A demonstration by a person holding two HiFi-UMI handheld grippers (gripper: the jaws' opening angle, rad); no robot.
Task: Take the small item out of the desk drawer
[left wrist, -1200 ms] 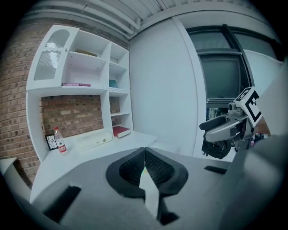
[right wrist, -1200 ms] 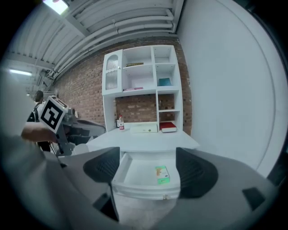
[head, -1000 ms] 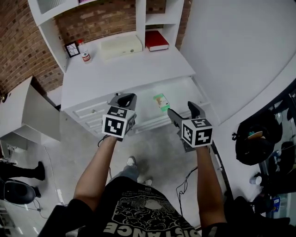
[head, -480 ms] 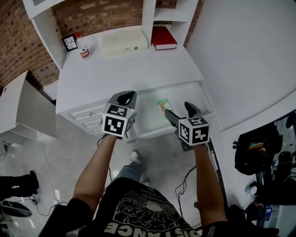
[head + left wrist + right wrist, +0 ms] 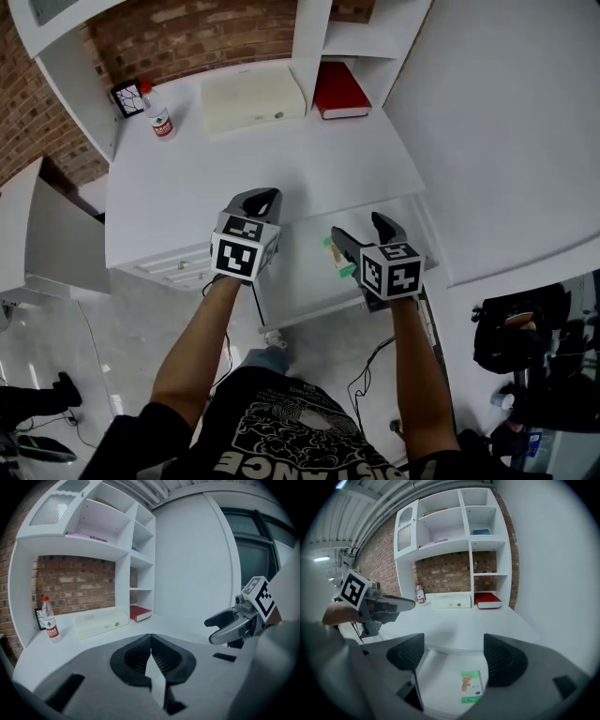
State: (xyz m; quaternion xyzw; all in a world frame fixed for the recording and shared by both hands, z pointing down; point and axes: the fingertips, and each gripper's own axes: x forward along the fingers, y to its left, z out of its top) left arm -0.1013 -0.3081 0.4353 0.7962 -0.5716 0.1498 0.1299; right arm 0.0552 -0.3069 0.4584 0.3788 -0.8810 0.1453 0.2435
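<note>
The small item, a flat green-and-white packet, lies in the open drawer, below the right gripper, whose jaws stand wide apart and empty. At its 9 o'clock, the left gripper has its jaws closed on nothing, above the desk.

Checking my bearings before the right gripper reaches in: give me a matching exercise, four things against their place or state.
Things:
1. small box
2. red book
3. left gripper
4. right gripper

Place or state:
A. fingers apart, on nothing
B. back right of the desk top
C. lying flat in the open drawer
D. fingers together, nothing between them

Pairs: 1-C, 2-B, 3-D, 4-A.
</note>
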